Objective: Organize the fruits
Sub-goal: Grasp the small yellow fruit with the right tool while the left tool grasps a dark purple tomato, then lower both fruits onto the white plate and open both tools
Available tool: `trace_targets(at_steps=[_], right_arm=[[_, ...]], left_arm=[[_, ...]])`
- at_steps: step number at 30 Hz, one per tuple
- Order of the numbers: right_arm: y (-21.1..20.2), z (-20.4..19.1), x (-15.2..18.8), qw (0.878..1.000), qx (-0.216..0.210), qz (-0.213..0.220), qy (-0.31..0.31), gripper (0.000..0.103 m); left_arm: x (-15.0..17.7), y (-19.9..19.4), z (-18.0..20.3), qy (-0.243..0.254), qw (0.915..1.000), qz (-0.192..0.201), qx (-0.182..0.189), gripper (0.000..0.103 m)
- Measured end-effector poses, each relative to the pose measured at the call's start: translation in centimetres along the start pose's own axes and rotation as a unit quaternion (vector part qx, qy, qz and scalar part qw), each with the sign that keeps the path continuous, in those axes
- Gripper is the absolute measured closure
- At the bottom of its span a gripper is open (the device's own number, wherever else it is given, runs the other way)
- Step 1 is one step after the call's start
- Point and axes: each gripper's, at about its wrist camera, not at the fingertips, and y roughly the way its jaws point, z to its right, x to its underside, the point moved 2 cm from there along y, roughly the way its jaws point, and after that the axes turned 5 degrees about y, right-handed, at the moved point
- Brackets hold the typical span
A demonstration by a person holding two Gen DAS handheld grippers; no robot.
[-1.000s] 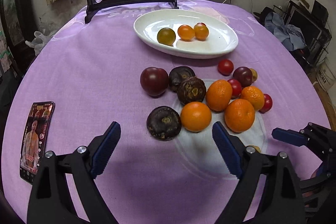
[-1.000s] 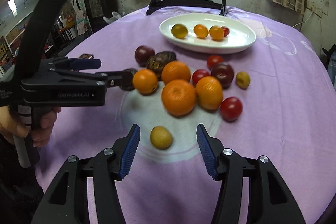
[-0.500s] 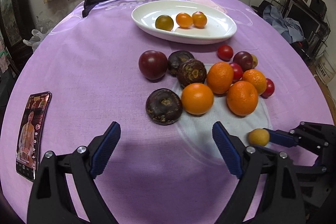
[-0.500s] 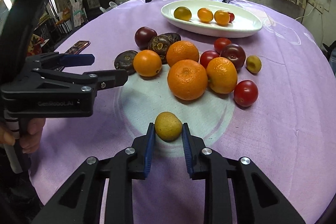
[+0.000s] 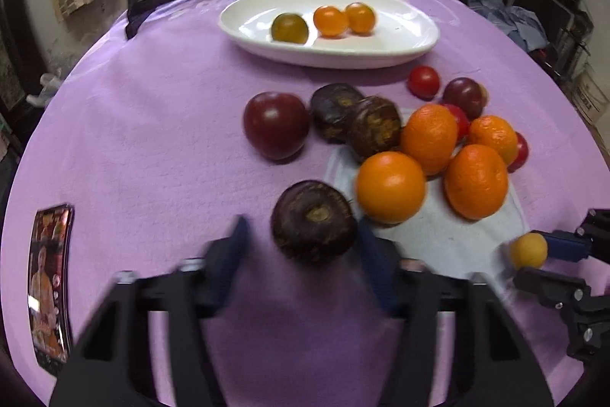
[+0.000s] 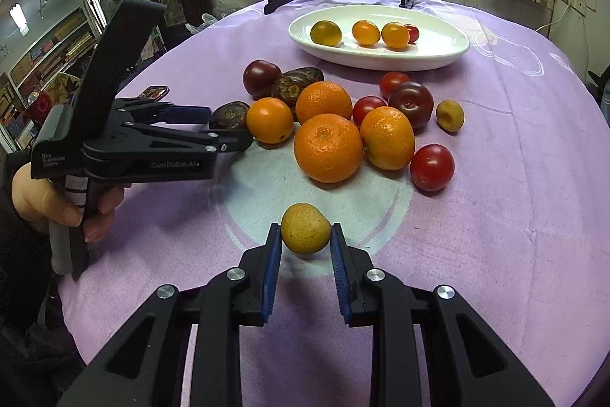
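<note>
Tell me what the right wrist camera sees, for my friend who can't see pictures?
The right gripper pinches a small yellow fruit above a purple tablecloth. Beyond lie oranges, red tomatoes and a white plate.

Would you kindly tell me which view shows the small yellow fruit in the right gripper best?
The right wrist view: the small yellow fruit sits centred and sharp, clamped by the right gripper. The left wrist view shows it only small at the right edge.
</note>
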Motion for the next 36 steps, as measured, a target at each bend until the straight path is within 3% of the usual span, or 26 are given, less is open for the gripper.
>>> trace_targets(at_steps=[5,9,16,23,28,36], right_arm=[[-0.9,0.2,-0.5,1.0,0.002,0.011,-0.004,0.077],[-2.7,0.7,-2.1,0.999,0.008,0.038,-0.01,0.077],[-3.9,2.5,-7.4,0.996,0.026,0.087,-0.015,0.077],[-0.3,4.5,-12.8,0.994,0.047,0.096,-0.005,0.077],[3.5,6.7,-14.9,0.995,0.065,0.069,0.011,0.077],[6.0,8.4,-16.2,0.997,0.057,0.054,0.027,0.076]], left_arm=[[0.2,-0.6,0.6,0.012,0.9999,-0.006,-0.008,0.061],[-0.6,-3.3,0.2,0.014,0.9997,0.021,-0.003,0.061],[-6.0,-5.7,-0.8,0.0,0.9976,0.068,-0.013,0.061],[-11.8,-0.9,0.5,-0.021,0.9988,0.041,0.015,0.061],[-13.3,2.9,1.3,-0.037,0.999,0.012,0.023,0.061],[-14.7,6.3,0.6,-0.047,0.9988,-0.008,0.015,0.061]])
